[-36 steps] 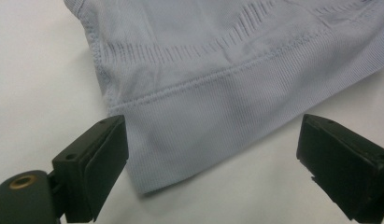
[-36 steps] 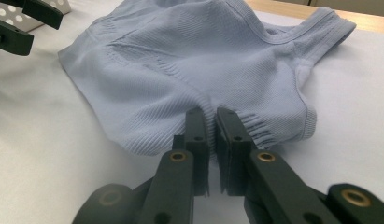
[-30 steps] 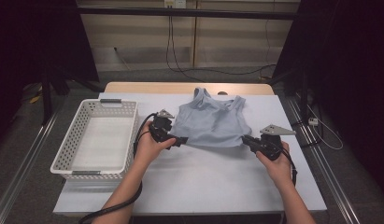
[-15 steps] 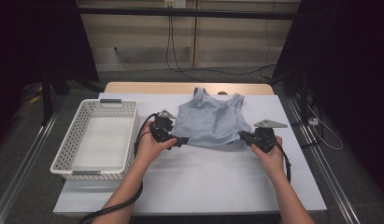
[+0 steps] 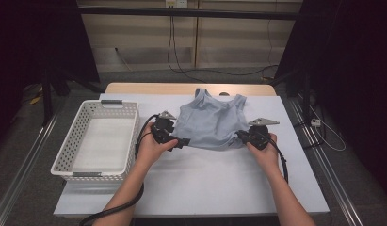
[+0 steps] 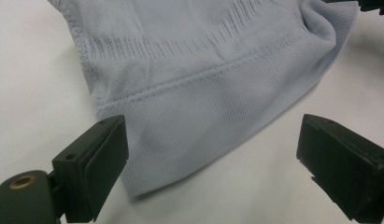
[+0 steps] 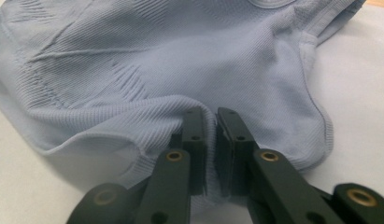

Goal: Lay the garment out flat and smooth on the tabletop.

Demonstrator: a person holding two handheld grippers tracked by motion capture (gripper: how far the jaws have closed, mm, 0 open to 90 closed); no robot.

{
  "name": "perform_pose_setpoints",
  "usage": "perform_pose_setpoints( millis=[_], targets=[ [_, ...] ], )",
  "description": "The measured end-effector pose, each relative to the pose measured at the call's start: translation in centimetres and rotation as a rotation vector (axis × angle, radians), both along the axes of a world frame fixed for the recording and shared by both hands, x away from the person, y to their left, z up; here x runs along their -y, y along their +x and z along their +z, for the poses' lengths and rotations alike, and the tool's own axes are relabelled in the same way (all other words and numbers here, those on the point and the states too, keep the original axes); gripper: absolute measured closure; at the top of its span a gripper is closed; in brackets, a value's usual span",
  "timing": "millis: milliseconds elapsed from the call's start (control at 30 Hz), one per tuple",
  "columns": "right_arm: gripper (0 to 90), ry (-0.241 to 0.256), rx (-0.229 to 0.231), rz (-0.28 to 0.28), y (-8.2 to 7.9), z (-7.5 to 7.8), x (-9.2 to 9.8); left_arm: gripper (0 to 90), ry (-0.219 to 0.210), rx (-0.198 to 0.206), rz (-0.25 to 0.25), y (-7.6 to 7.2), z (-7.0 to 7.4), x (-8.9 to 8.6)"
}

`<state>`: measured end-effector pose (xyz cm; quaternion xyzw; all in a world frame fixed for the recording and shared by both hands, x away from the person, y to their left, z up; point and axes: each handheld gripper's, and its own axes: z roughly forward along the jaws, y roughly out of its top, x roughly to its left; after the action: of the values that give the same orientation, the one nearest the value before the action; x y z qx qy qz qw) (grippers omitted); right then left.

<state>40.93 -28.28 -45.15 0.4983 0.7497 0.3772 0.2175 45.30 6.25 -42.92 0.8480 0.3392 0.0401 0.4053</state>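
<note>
So the right gripper (image 7: pixel 209 116) is pinching a fold of the light blue tank top (image 5: pixel 210 123) at its hem, jaws nearly closed. The left gripper (image 6: pixel 213 154) is sitting wide open around the other hem corner, probably not touching. Beyond, a white basket (image 5: pixel 68 153) is sitting on the table (image 5: pixel 205 188).

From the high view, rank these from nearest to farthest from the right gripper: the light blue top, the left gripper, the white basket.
1. The light blue top: its hem corner is pinched in the right gripper, so they touch.
2. The left gripper: across the hem, at the top's other lower corner, jaws apart.
3. The white basket: beyond the left gripper, at the table's left edge.
</note>
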Motion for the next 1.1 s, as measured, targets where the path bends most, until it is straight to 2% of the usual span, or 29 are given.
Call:
perform_pose_setpoints(
  millis=[100,233,300,433,633,733,1033,1067,1100],
  targets=[
    [71.3,0.006,-0.006,0.004,-0.5,0.4,0.2,9.3,0.002,-0.003,-0.005,0.0,0.0,0.0],
    [49.4,0.033,0.011,-0.040,-1.3,1.0,0.6,9.3,0.001,-0.001,-0.004,-0.1,-0.1,0.2],
    [47.5,0.037,0.018,-0.039,-1.7,1.3,0.8,9.3,0.002,0.000,-0.004,-0.1,-0.1,0.2],
    [36.0,0.040,0.026,-0.048,-2.7,1.4,1.1,9.3,0.001,-0.001,0.000,-0.2,0.0,0.1],
    [29.8,0.051,0.044,-0.059,-3.9,1.6,1.4,9.3,-0.003,0.001,-0.001,-0.2,0.1,0.1],
    [26.0,0.033,0.045,-0.048,-4.5,1.7,1.2,9.3,-0.003,0.004,-0.003,-0.2,0.1,0.0],
    [27.0,0.032,0.045,0.008,-6.1,1.9,-0.1,9.3,-0.003,0.003,-0.001,-0.2,0.1,0.0],
    [28.6,0.027,0.045,0.019,-6.2,1.8,-0.5,9.3,-0.003,0.004,-0.001,-0.2,0.1,0.0],
    [34.4,0.021,0.042,0.034,-6.2,1.7,-0.9,9.3,-0.002,0.003,-0.001,-0.2,0.2,0.0]
  ],
)
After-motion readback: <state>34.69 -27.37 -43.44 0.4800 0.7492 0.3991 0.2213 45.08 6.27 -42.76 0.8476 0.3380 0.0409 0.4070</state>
